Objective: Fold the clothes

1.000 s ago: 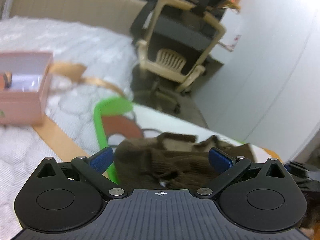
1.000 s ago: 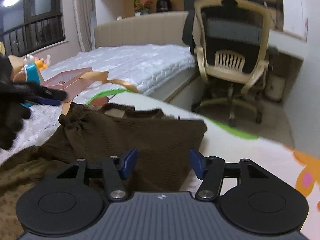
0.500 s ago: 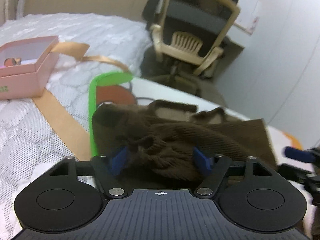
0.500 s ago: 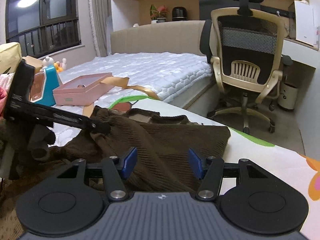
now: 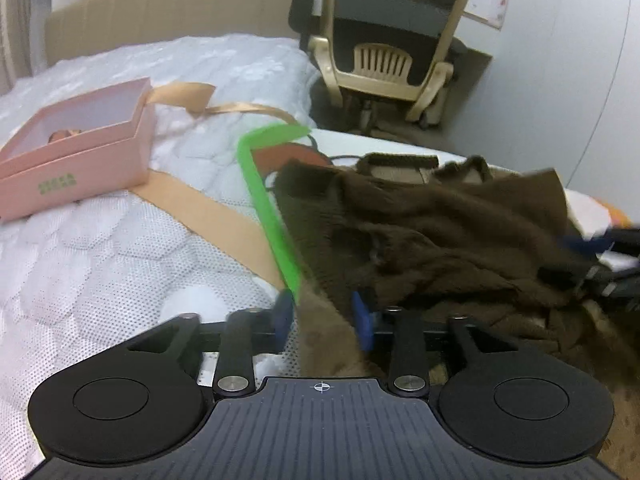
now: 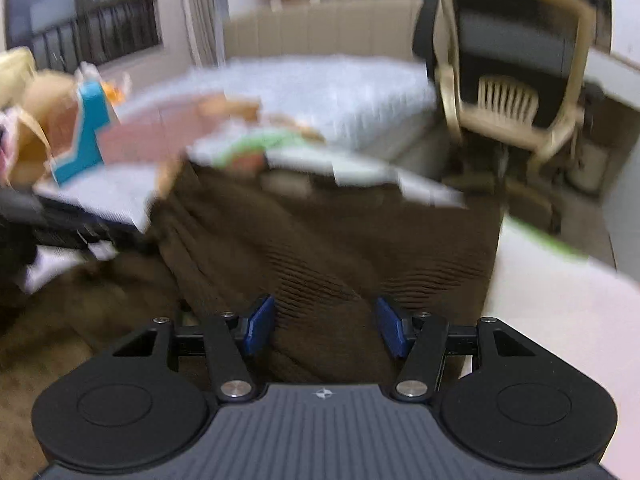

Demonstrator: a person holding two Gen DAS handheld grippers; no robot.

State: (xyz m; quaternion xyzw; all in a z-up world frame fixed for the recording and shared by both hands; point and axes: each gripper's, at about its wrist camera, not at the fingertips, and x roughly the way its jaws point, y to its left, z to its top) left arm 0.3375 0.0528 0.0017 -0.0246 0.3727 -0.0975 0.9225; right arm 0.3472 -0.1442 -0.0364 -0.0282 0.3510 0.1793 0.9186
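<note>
Brown ribbed knit garment (image 5: pixel 420 232) lies rumpled, partly folded, on the bed.

Left gripper (image 5: pixel 323 322): 2 blue pads set part-way together, brown cloth lying between them. Right gripper (image 6: pixel 323 330): 2 pads (image 6: pixel 261 323) spread wider, brown fabric between and ahead of them.

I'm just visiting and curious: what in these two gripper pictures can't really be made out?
- Pink box contents, left wrist view: its wall hides most of them.
- Toys on the bed, right wrist view: smeared by motion blur.
- Brown sweater: near part hidden under both gripper bodies.
- Right gripper, left wrist view: blurred, cut by the edge.
</note>
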